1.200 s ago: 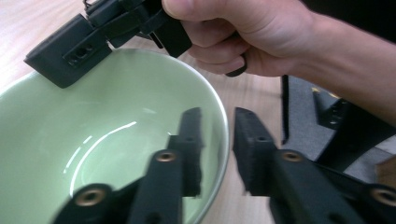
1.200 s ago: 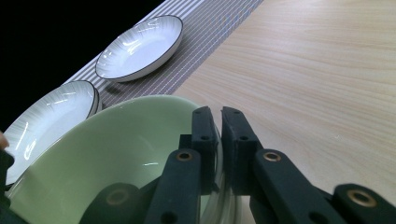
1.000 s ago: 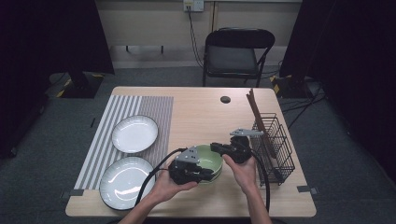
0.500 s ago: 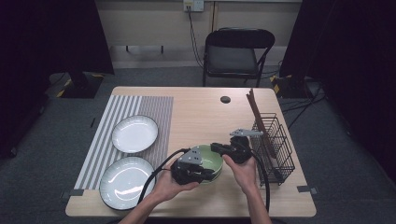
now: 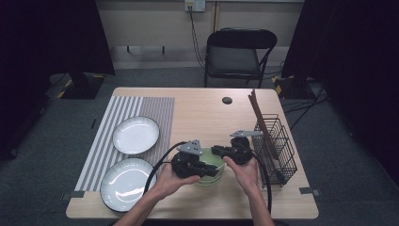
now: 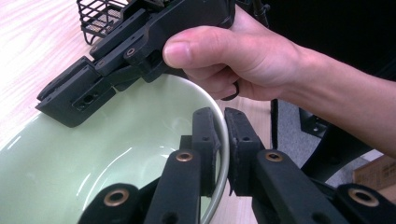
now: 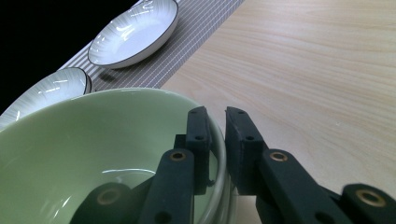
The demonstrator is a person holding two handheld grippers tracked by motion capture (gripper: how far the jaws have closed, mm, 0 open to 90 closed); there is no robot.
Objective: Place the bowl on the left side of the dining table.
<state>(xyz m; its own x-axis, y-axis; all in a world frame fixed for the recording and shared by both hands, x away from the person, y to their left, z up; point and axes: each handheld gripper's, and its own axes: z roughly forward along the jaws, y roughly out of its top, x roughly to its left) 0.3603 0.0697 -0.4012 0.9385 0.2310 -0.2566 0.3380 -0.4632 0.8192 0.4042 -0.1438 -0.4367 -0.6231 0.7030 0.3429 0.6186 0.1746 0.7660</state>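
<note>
A pale green bowl (image 5: 212, 162) sits near the table's front edge, in the middle. A second green rim shows just under it. My left gripper (image 5: 208, 169) comes in from the left and is shut on the bowl's near rim (image 6: 223, 154), one jaw inside and one outside. My right gripper (image 5: 217, 151) reaches in from the right and holds the far rim (image 7: 219, 154) the same way. Its jaws have just eased open slightly, with the rim still between the pads. In the left gripper view, the right gripper (image 6: 74, 100) and its hand sit across the bowl (image 6: 93, 154).
Two white plates (image 5: 136, 134) (image 5: 123, 182) lie on a striped mat (image 5: 155, 106) at the left. A black wire rack (image 5: 277, 146) stands at the right edge with a brown board (image 5: 259, 113) leaning on it. A small black disc (image 5: 227, 100) lies at the back, and a chair (image 5: 237, 52) stands beyond.
</note>
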